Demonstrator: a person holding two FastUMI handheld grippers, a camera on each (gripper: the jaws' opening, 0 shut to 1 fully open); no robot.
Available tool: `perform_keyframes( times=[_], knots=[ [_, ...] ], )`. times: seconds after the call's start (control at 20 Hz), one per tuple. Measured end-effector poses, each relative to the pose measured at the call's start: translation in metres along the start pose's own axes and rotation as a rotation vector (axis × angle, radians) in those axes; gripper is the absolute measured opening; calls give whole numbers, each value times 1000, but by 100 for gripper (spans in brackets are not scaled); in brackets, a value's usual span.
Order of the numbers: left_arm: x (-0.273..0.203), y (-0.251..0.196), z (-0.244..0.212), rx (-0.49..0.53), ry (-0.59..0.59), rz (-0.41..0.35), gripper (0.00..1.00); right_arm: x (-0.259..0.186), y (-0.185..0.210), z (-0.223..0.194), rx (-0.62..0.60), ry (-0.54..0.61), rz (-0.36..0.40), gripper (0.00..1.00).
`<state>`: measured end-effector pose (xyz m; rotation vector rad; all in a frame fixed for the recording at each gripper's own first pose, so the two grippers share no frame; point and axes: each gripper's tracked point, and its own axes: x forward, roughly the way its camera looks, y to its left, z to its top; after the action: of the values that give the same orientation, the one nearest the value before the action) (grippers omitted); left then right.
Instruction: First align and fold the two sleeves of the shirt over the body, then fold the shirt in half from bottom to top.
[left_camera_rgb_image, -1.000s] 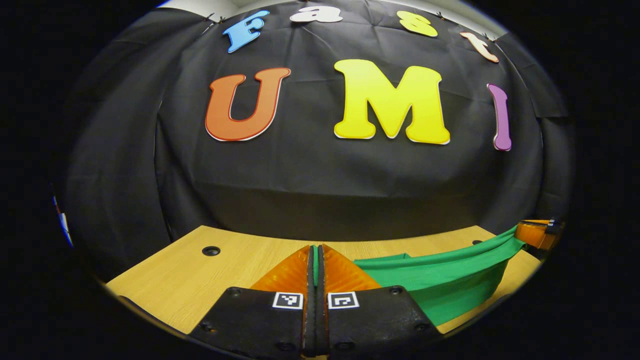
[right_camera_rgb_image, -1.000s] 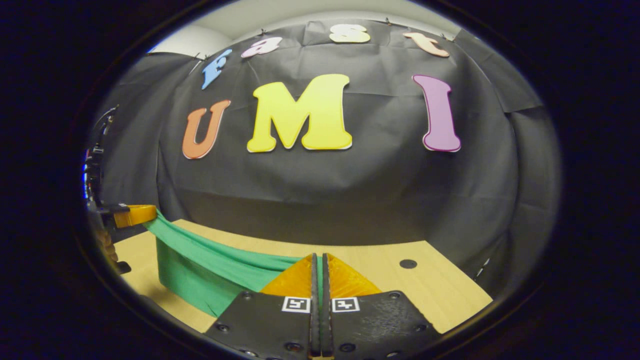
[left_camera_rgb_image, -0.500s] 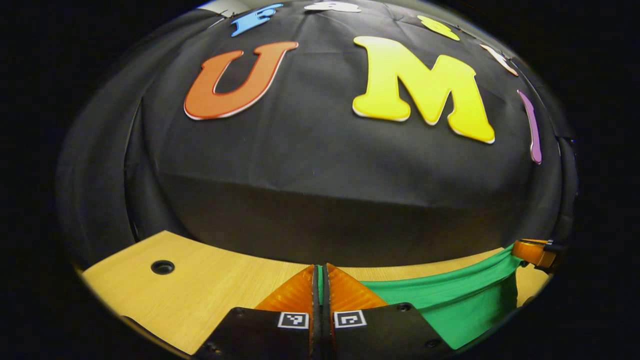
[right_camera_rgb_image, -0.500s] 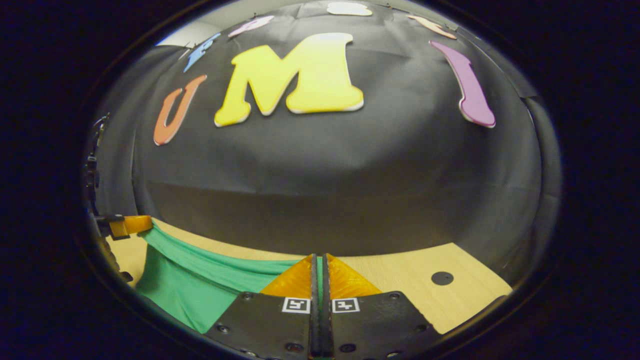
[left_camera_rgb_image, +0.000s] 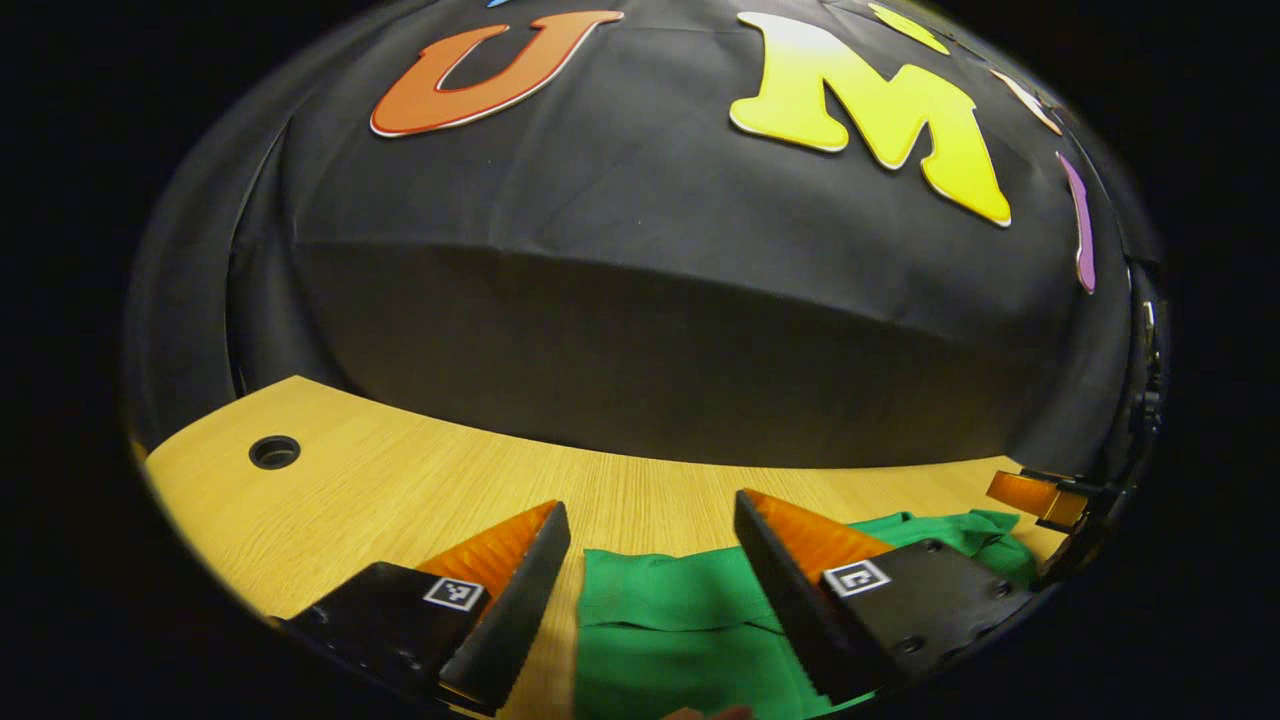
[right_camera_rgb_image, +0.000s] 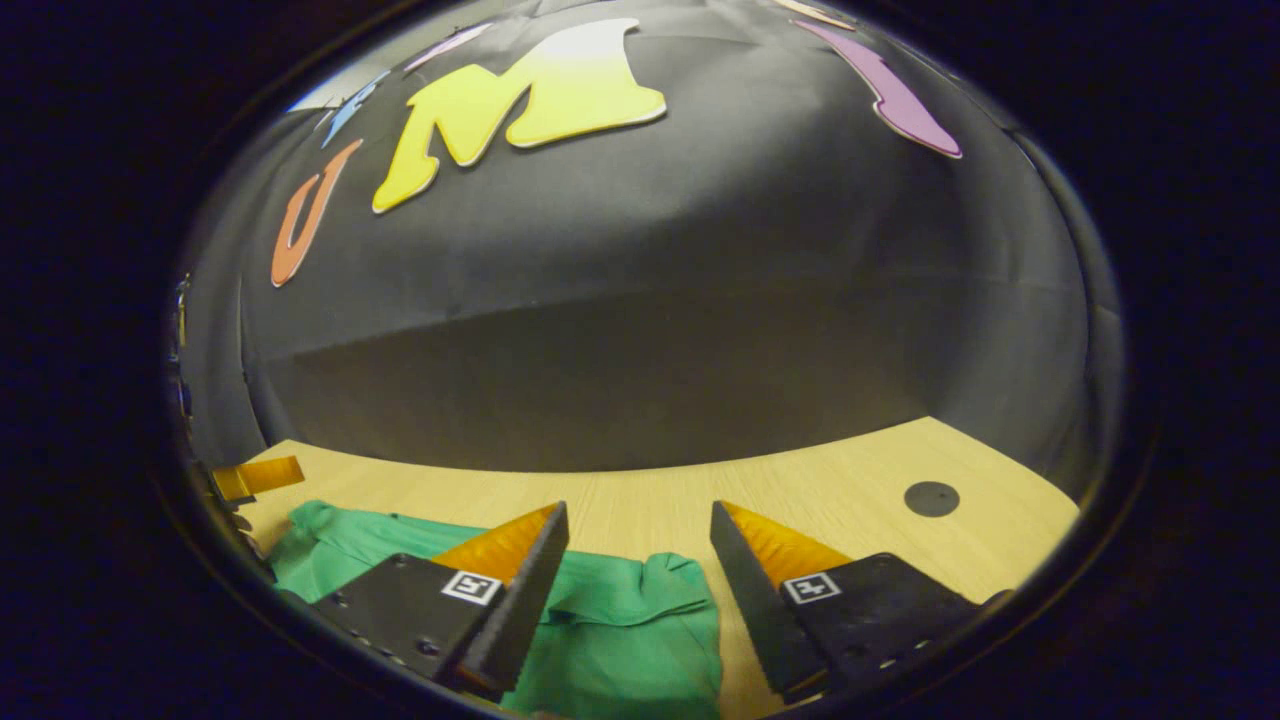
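Clearly we are near the end of the job, as far as we can judge; our left gripper (left_camera_rgb_image: 652, 555) has its fingers spread wide apart and clamps nothing, and the green shirt (left_camera_rgb_image: 690, 620) lies slack on the wooden table (left_camera_rgb_image: 400, 490) at the bottom centre of the left gripper view, one cloth edge lying across another layer between the fingers; in the right gripper view our right gripper (right_camera_rgb_image: 638, 555) is likewise spread, holding nothing, with the shirt (right_camera_rgb_image: 620, 630) bunched in the lower left and lower centre of the frame, its upper edge rumpled; the other gripper's tip shows at the far left edge of that view, just above the cloth; we judge that the bottom-to-top fold has been laid down and let go, since doubled layers lie under both sets of fingers; whether the sleeves sit neatly inside we cannot tell, as too little of the garment is in frame; what may be left, in our judgement, is smoothing the wrinkled top edge and drawing both hands away.
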<state>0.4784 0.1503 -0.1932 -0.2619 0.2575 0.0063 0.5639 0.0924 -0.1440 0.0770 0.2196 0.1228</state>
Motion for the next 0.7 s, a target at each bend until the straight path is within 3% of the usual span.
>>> perform_keyframes(
  times=[0.15,0.45,0.55,0.7],
  knots=[
    [-3,2,2,-21,-14,-4,100,-6,3,8,-20,-63,3,96],
    [-19,-2,12,148,-69,45,100,-21,-2,24,-38,-159,-22,96],
    [-34,-5,16,151,-94,54,100,-36,-6,32,-54,-198,-40,92],
    [-69,-15,16,130,-127,54,100,-77,-9,50,-39,-291,-77,96]
  ],
)
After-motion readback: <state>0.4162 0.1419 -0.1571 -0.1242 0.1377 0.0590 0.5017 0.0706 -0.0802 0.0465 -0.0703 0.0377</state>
